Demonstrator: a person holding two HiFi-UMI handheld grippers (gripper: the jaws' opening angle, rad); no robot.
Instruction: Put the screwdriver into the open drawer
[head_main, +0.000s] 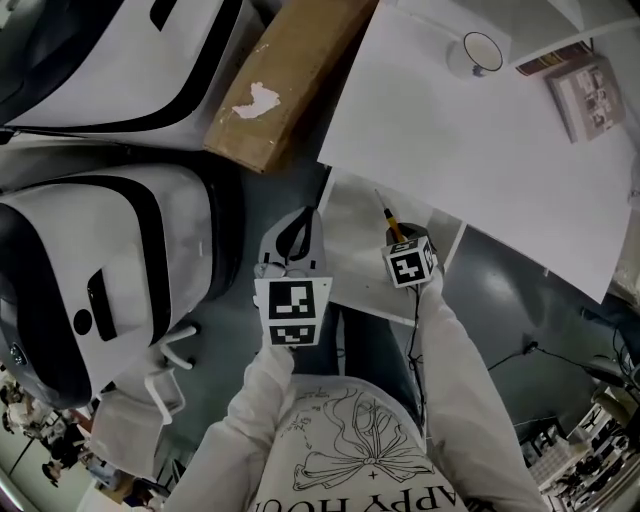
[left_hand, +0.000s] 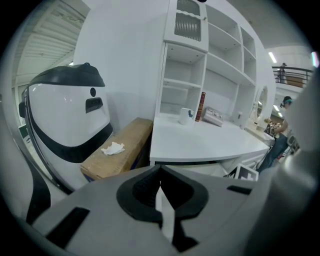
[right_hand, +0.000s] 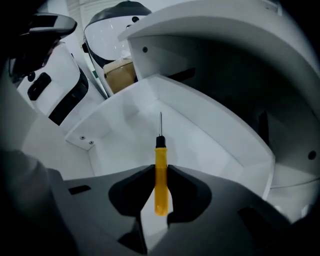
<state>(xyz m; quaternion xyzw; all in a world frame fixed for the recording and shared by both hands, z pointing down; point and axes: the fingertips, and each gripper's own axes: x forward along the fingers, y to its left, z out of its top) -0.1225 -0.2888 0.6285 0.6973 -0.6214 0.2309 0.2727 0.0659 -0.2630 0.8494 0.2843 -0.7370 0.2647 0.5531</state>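
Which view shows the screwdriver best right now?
Right gripper view: the screwdriver shows whole, yellow handle clamped in the right gripper, shaft pointing into the drawer. Head view shows only its front end past the marker cube; left gripper view shows none of it.

Desk: we see a white desk (head_main: 470, 150) under white open shelves (left_hand: 215, 70).
Wall: we see a plain white wall (left_hand: 125, 60).
Floor: we see a dull grey floor (head_main: 520, 300).
Beside: we see a cardboard box (head_main: 290, 70).
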